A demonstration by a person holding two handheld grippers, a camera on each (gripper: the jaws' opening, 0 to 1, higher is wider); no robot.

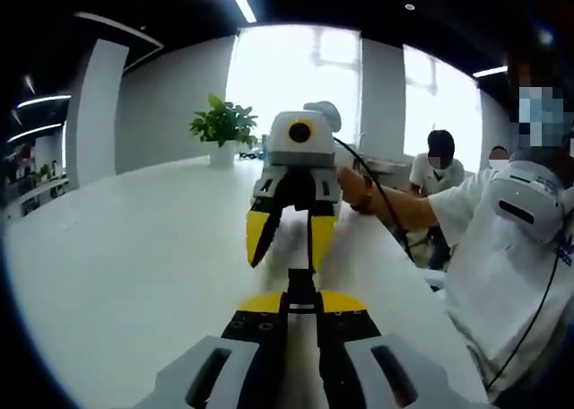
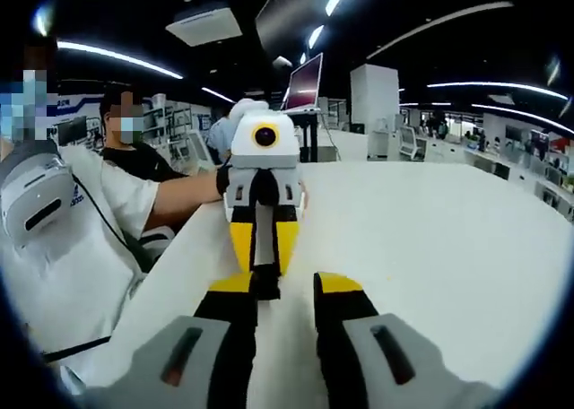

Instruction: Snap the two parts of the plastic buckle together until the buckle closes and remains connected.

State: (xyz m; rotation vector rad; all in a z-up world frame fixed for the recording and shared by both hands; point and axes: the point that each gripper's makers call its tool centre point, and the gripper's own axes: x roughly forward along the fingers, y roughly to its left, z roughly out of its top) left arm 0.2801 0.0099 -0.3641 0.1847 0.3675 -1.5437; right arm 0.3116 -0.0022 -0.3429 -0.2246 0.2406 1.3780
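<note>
A black plastic buckle [image 1: 303, 285] sits between the yellow-tipped jaws of my left gripper [image 1: 302, 300], which is shut on it. A thin black part runs forward from it into the gap of my right gripper [image 1: 287, 261], which faces the left one with its jaws spread. In the right gripper view, my right gripper [image 2: 285, 283] is open, and the buckle [image 2: 264, 282] lies close to its left jaw. Just beyond, my left gripper [image 2: 263, 267] clamps the buckle. Whether the buckle's two halves are joined is hidden. Both grippers hover just above the white table [image 1: 134, 248].
A potted plant [image 1: 224, 126] stands at the table's far end. A person's hand [image 1: 354, 189] holds the right gripper, and the table's edge runs beside them. Seated people [image 1: 439, 167] are past that edge. An open laptop [image 2: 303, 84] stands at the far end in the right gripper view.
</note>
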